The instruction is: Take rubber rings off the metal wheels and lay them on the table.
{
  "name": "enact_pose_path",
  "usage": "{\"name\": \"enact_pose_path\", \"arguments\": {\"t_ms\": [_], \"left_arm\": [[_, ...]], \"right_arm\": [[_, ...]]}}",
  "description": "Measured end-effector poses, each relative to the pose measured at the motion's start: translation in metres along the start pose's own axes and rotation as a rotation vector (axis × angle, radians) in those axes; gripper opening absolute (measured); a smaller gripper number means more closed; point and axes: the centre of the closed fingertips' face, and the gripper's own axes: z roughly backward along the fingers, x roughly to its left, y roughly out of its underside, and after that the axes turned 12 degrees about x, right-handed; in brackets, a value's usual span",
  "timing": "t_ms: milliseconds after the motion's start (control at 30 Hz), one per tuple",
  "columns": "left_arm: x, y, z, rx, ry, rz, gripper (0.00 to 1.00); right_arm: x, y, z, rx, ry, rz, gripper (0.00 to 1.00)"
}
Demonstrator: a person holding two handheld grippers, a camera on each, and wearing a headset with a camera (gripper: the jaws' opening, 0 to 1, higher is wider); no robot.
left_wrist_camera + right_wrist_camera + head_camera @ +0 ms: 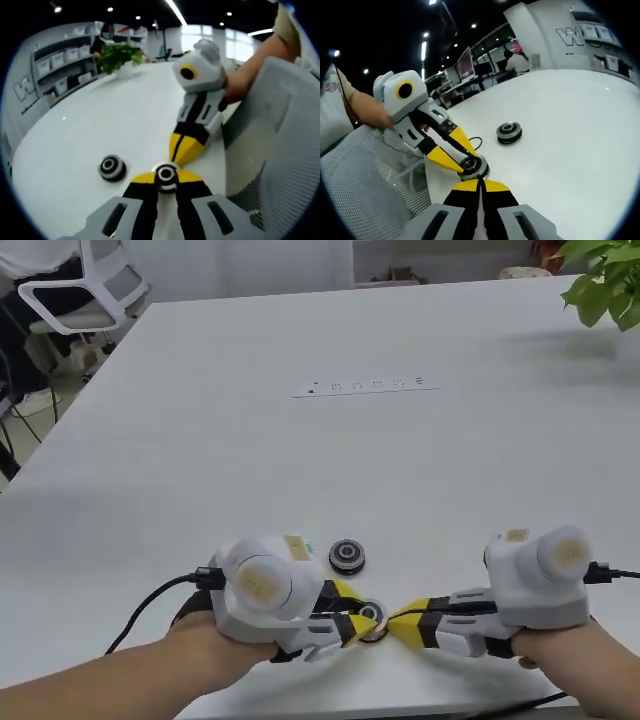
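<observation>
Your left tongs (pixel 165 179) clamp a metal wheel (pixel 474 167) at the tabletop's (pixel 400 470) near edge. Your right tongs (pixel 480 184), pressed together, have their tips at its rim. A second wheel (pixel 347 555) lies nearby.

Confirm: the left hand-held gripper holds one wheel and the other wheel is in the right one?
No. The left hand-held gripper holds one wheel, but the other wheel lies loose on the table, as the left gripper view shows.
</observation>
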Motion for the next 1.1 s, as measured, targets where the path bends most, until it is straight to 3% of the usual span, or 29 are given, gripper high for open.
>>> {"name": "enact_pose_path", "arguments": {"t_ms": [133,600,667,700,800,1100], "left_arm": [[-0.001,-0.002,-0.002,-0.001,-0.002,-0.001,0.13],[0.000,-0.002,-0.003,-0.002,0.004,0.006,0.12],[0.000,-0.002,-0.003,-0.002,0.003,0.004,0.12],[0.000,-0.002,-0.003,-0.002,0.003,0.004,0.12],[0.000,-0.003,-0.003,0.000,0.002,0.008,0.12],[0.000,-0.003,-0.004,0.010,-0.013,0.000,0.12]], "right_arm": [[-0.003,0.000,0.003,-0.022,-0.013,-0.072,0.00],[-0.003,-0.001,0.007,-0.059,-0.025,-0.149,0.00],[-0.003,-0.005,0.010,-0.092,-0.033,-0.169,0.00],[-0.006,-0.013,0.013,-0.144,-0.027,-0.190,0.00],[-0.006,-0.010,0.012,-0.122,-0.042,-0.194,0.00],[0.003,-0.015,0.012,-0.136,-0.053,-0.191,0.00]]}}
